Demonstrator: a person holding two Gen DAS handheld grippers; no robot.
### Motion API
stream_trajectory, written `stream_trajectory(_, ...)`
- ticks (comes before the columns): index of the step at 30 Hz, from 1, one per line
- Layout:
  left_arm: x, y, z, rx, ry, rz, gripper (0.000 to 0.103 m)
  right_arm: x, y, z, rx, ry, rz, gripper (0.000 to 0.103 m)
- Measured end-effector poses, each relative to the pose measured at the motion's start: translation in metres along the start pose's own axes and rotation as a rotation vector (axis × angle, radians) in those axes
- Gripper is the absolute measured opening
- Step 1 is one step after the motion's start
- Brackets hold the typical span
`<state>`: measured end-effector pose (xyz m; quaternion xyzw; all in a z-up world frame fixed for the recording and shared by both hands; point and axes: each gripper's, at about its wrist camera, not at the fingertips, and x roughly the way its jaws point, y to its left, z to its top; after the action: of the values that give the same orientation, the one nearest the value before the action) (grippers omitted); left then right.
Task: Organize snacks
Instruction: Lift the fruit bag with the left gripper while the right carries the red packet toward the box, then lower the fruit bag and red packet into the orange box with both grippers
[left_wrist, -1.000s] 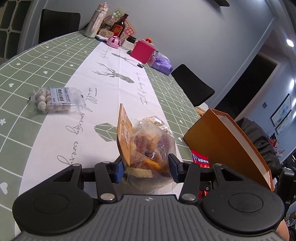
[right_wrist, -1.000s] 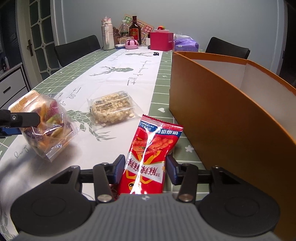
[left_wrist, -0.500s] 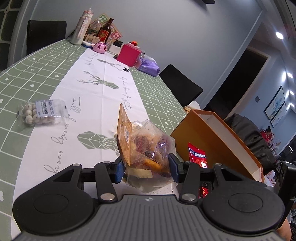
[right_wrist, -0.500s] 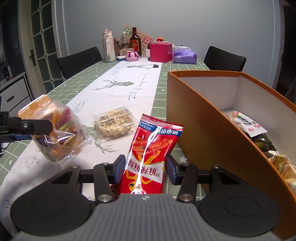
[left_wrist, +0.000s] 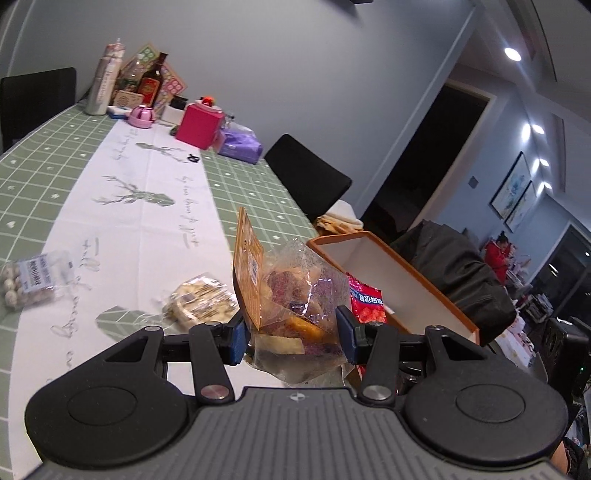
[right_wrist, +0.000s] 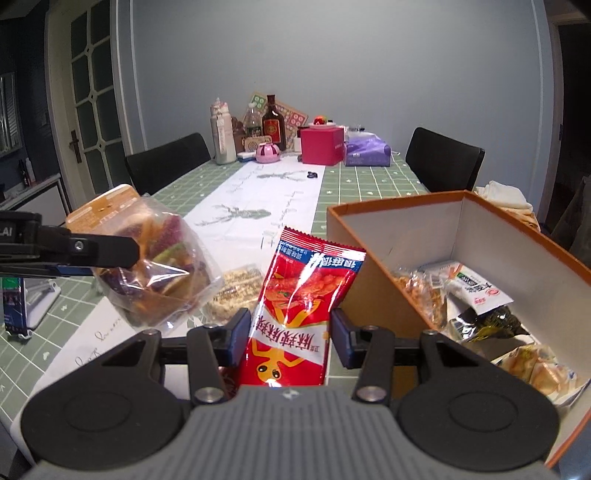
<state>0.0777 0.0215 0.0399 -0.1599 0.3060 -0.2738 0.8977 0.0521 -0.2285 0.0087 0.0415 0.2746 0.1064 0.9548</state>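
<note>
My left gripper (left_wrist: 291, 332) is shut on a clear bag of mixed dried fruit chips (left_wrist: 295, 295) with an orange header card, held up off the table. The same bag (right_wrist: 155, 266) shows at the left of the right wrist view, a left finger (right_wrist: 92, 251) across it. My right gripper (right_wrist: 290, 339) is shut on a red snack packet (right_wrist: 299, 306), lifted beside the orange cardboard box (right_wrist: 373, 295). That box (left_wrist: 402, 280) has a white inside and holds several snack packs. The red packet (left_wrist: 367, 299) peeks out behind the clear bag.
A pack of pale puffed snacks (left_wrist: 203, 299) and a pack of white round balls (left_wrist: 31, 280) lie on the green-and-white tablecloth (left_wrist: 155, 206). Bottles, a pink box (right_wrist: 321, 146) and a purple tissue pack stand at the far end. Black chairs (right_wrist: 443, 158) flank the table.
Both grippers have risen with their packs still gripped. The box's inside has come into the right wrist view, and the puffed-snack pack has come into the left wrist view.
</note>
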Motion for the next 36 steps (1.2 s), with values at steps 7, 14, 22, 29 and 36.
stream_trajectory(7,0.017,-0.027,0.015,0.041,0.019,-0.082,0.055,-0.029,-0.024,0.013,-0.021,-0.045,-0.060,0.046)
stream_trajectory(14,0.048,-0.064,0.026,0.117,0.058,-0.174,0.055,-0.047,-0.061,0.021,-0.027,-0.051,-0.133,0.046)
stream_trajectory(22,0.093,-0.101,0.044,0.203,0.202,-0.245,0.055,-0.060,-0.098,0.025,-0.029,-0.009,-0.179,0.046)
stream_trajectory(29,0.123,-0.126,0.065,0.357,0.276,-0.192,0.055,-0.055,-0.125,0.034,-0.039,0.034,-0.201,0.046)
stream_trajectory(36,0.164,-0.136,0.069,0.475,0.444,-0.136,0.055,-0.032,-0.140,0.045,-0.044,0.098,-0.164,0.046)
